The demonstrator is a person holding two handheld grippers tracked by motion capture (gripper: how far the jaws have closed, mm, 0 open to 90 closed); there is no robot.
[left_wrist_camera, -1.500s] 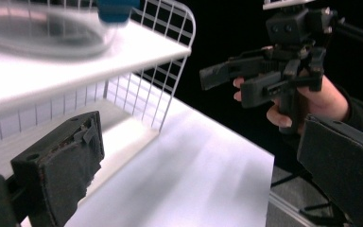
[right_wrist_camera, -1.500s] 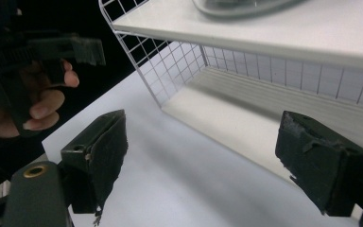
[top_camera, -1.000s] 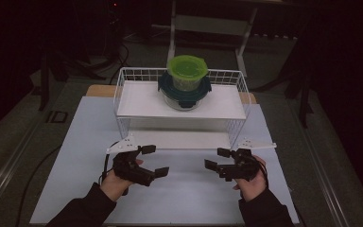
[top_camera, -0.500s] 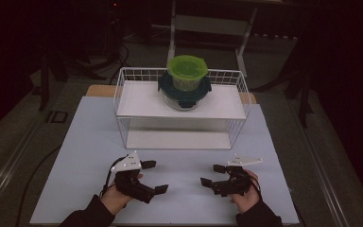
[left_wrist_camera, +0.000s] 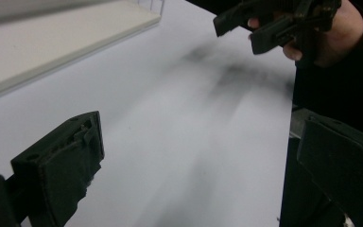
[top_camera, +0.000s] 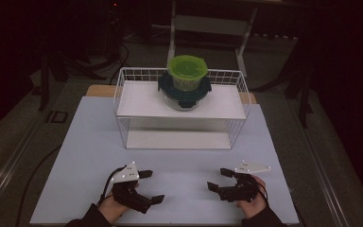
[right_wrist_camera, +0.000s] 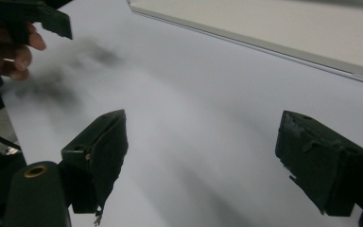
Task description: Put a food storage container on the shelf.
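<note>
Now drawn back to the near edge of the desk (top_camera: 94, 142), the left gripper (top_camera: 147, 187) and right gripper (top_camera: 218, 179) sit lower and nearer the person than a second ago, fingers spread wide and holding nothing. Well away on the far wire shelf (top_camera: 137, 99), the green-lidded container (top_camera: 186, 71) stays stacked on the dark-lidded bowl (top_camera: 184, 97), untouched. That retreat suggests a pause or reset, with any reach for the stack not yet begun.
</note>
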